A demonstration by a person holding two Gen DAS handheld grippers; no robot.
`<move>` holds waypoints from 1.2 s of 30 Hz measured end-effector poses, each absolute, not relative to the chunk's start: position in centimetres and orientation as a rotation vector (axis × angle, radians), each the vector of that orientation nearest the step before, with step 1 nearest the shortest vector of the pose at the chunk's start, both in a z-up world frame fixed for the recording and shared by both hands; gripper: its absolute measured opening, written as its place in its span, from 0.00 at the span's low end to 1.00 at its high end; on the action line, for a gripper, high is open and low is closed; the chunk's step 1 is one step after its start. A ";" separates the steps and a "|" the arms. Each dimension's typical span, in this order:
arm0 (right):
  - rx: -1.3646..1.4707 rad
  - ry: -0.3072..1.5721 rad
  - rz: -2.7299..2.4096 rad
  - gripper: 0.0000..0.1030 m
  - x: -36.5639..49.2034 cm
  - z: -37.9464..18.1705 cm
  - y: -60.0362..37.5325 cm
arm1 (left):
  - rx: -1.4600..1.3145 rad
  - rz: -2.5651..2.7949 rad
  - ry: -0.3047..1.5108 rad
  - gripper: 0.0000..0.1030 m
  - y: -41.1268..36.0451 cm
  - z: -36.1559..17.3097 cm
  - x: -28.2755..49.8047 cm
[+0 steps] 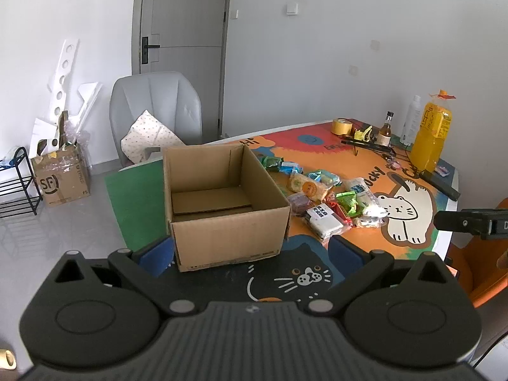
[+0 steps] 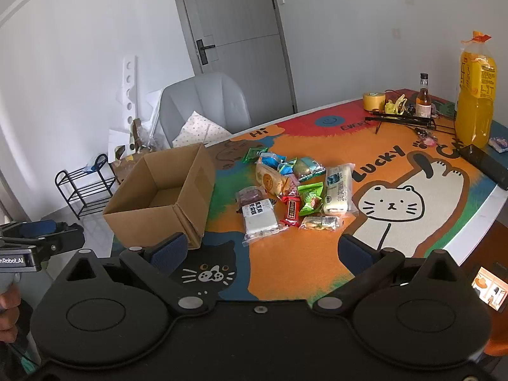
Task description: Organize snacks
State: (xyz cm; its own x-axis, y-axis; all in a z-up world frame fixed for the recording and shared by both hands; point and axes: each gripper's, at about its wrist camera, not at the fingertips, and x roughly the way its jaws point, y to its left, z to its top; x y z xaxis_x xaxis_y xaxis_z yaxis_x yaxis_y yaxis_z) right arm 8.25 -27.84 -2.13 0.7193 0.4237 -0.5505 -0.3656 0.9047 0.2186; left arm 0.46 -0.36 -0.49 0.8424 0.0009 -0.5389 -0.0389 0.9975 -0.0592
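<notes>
Both wrist views face the table (image 1: 412,241) — angled downward.

Matt brown corrugated cardboard for the box (image 2: 165,197) — plain, unprinted inside. Glossy crinkled plastic film on the snack packets (image 2: 295,190), catching light. Soft felt-like printed mat (image 2: 301,263), matt and slightly fuzzy. Clear shiny plastic on the orange drink bottle (image 2: 476,95); glass on the small brown bottle (image 2: 424,98). Matt black plastic on the right gripper (image 2: 260,250) — blue rubbery pads (image 2: 168,250)
</notes>
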 end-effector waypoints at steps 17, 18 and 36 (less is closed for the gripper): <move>0.103 0.626 0.432 1.00 8.2 -2.0 -28.0 | -0.070 0.015 0.564 1.00 -0.4 -0.3 0.4; 0.103 0.626 0.434 1.00 8.2 -2.0 -28.0 | -0.071 0.012 0.563 1.00 -0.4 -0.3 0.4; 0.092 0.623 0.443 1.00 8.0 -2.0 -27.8 | -0.053 -0.019 0.556 1.00 -0.8 -0.4 0.0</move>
